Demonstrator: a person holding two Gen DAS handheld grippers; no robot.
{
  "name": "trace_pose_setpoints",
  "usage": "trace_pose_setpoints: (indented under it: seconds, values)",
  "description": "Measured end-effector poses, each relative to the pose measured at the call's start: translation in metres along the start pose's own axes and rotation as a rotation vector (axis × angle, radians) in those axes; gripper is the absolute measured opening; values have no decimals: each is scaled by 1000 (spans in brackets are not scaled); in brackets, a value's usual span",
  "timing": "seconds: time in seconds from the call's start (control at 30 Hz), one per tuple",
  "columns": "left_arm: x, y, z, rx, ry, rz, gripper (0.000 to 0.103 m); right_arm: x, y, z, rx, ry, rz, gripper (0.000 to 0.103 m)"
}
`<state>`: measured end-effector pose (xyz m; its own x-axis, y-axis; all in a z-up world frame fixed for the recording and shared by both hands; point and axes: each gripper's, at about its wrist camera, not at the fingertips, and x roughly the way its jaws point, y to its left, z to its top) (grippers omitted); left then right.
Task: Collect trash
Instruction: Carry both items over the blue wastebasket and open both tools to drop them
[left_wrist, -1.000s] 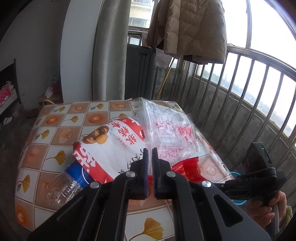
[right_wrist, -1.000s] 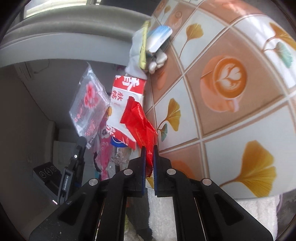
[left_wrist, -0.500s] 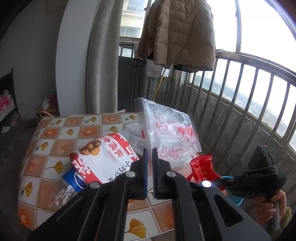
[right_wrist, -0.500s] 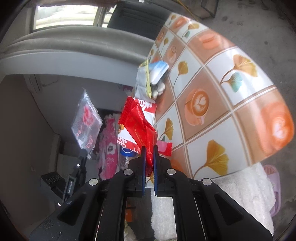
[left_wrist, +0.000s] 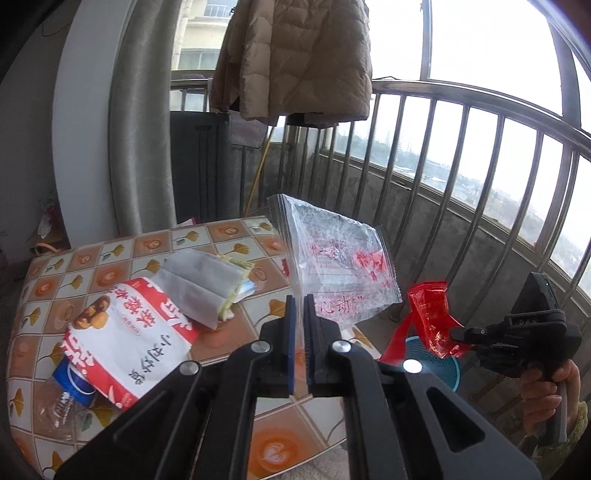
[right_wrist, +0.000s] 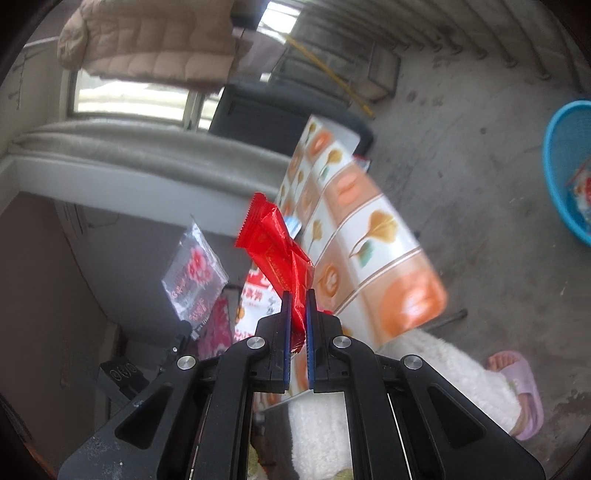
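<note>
My left gripper (left_wrist: 300, 306) is shut on a clear plastic wrapper (left_wrist: 336, 258) with red print, held up above the table's right side. My right gripper (right_wrist: 297, 299) is shut on a red foil wrapper (right_wrist: 277, 243); in the left wrist view that red wrapper (left_wrist: 432, 314) hangs right of the table, above a blue basket (left_wrist: 432, 360). On the tiled table (left_wrist: 118, 254) lie a red-and-white snack bag (left_wrist: 125, 336), a clear bottle (left_wrist: 68, 398) partly under it, and a folded grey packet (left_wrist: 203, 284). The clear wrapper also shows in the right wrist view (right_wrist: 194, 273).
The blue basket (right_wrist: 565, 166) stands on the concrete floor right of the table and holds some trash. A metal railing (left_wrist: 461, 166) runs behind. A beige coat (left_wrist: 295, 55) hangs above. A pink slipper (right_wrist: 517, 384) and white fluffy fabric (right_wrist: 406, 380) are near the table's front.
Both grippers rose and drew back from the table with their wrappers. The right gripper carried the red wrapper off the table edge toward the basket side; the grey packet came into view.
</note>
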<state>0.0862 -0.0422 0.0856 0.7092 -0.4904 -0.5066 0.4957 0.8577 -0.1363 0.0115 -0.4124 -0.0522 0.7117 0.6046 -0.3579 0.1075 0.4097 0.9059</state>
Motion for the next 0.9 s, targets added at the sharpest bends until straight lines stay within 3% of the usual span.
trace_pose_setpoints:
  seconds: [0.4,0.6,0.9]
  values:
    - [103,-114,1,139,157,-190,4,-96,-71,27,109,-270,-156,5]
    - [172,-181,-18,234,304,-255,4,-111,-112,34,181,-340,-267,5]
    - [283,-268,-73,340,565,-284,4,-123,-178,50,291,-396,-408,8]
